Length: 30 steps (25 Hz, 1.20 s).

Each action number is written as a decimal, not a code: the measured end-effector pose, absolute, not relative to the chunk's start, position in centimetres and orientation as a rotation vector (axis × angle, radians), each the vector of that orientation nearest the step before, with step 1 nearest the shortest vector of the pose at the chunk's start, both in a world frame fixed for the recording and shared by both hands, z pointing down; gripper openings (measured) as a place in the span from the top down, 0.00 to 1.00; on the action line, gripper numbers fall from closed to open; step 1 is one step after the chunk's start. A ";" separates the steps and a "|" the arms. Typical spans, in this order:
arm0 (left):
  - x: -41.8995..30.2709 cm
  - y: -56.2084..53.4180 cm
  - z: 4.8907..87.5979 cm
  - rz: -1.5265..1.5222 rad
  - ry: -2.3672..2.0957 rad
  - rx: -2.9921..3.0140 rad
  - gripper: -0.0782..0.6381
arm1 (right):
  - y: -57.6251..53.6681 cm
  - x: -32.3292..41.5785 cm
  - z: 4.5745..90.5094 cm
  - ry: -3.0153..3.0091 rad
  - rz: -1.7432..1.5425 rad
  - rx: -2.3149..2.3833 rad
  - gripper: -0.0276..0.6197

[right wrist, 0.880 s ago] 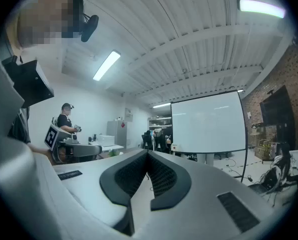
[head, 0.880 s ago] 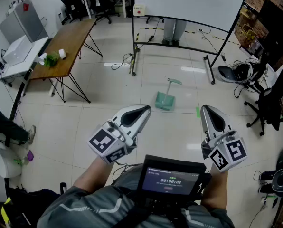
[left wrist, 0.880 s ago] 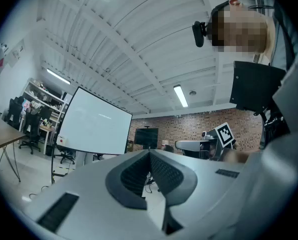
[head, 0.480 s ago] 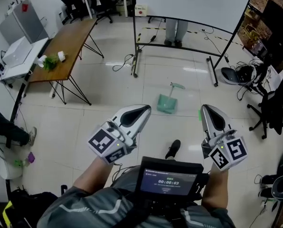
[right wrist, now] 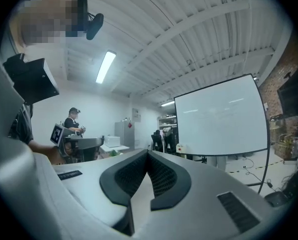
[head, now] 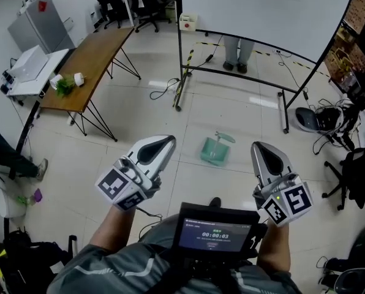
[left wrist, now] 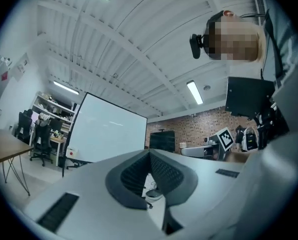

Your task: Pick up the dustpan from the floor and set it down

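The green dustpan [head: 214,150] sits on the tiled floor [head: 139,112], ahead of both grippers and well clear of them. The left gripper [head: 163,142] and right gripper [head: 263,149] flank it, jaws pressed together, empty. A whiteboard [head: 262,11] stands beyond.

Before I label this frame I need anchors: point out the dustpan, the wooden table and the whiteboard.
dustpan [head: 212,152], head view, on the green pan body.
wooden table [head: 100,54], head view, on a bare stretch of its top.
whiteboard [head: 262,11], head view, on the middle of its white panel.
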<state>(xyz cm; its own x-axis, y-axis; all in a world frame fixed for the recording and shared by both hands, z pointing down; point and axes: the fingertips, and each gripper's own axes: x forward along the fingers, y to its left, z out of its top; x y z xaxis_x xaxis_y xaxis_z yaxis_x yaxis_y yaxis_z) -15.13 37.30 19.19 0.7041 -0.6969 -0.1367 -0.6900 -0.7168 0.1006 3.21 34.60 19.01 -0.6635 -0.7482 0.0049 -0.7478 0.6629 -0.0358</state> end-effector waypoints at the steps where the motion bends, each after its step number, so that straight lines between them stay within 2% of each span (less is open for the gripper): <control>1: -14.4 35.3 18.9 -0.257 -1.194 2.856 0.86 | 32.5 4.4 19.1 2.869 -0.050 -1.270 0.93; 11: -6.9 20.2 16.0 -0.256 -1.302 2.858 0.86 | 18.3 12.1 18.5 2.898 -0.110 -1.176 0.93; 30: -8.8 8.1 18.1 -0.233 -1.021 2.903 0.86 | 8.0 8.1 17.7 2.804 -0.053 -1.358 0.92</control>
